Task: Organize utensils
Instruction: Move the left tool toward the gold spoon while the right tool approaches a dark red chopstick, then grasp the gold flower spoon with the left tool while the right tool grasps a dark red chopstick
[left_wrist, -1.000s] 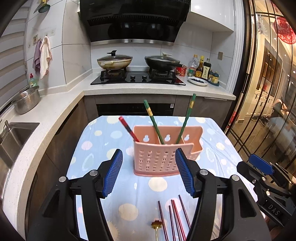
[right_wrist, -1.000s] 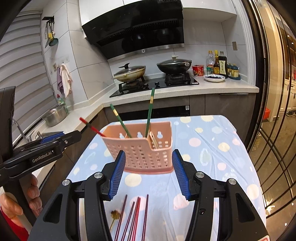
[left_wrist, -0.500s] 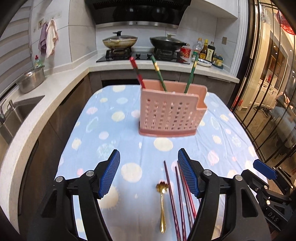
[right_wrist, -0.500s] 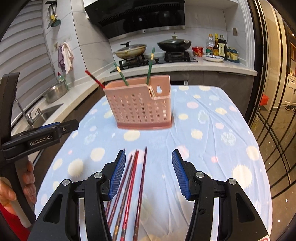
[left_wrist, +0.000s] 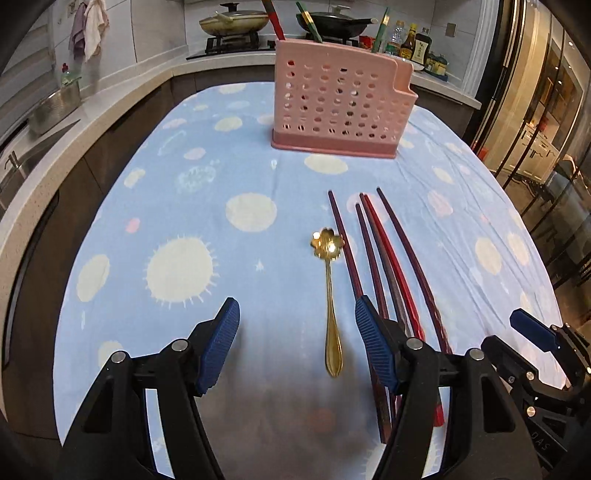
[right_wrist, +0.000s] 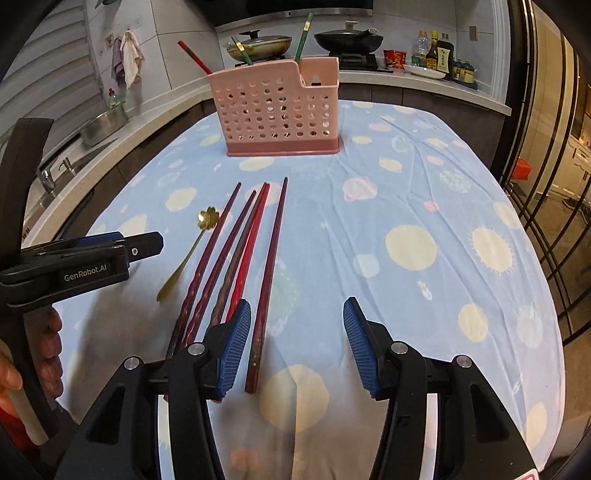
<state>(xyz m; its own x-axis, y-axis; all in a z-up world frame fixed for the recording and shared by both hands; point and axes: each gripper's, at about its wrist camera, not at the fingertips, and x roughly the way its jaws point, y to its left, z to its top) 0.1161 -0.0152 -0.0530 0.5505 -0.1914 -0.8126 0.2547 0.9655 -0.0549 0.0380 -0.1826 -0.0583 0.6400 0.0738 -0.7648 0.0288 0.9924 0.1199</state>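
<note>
Left wrist view: left gripper (left_wrist: 295, 339) wide open, holding nothing, hovering over gold spoon (left_wrist: 330, 295) on dotted blue tablecloth (left_wrist: 177, 206); loose chopsticks (left_wrist: 384, 258) just right of spoon, pink holder (left_wrist: 340, 99) further back.

Right wrist view: right gripper (right_wrist: 295, 339) also gaping, empty, above chopstick ends (right_wrist: 258, 332).

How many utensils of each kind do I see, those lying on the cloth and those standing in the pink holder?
Loose chopsticks: 5
Stowed chopsticks: 3
Spoon: 1
Total: 9
</note>
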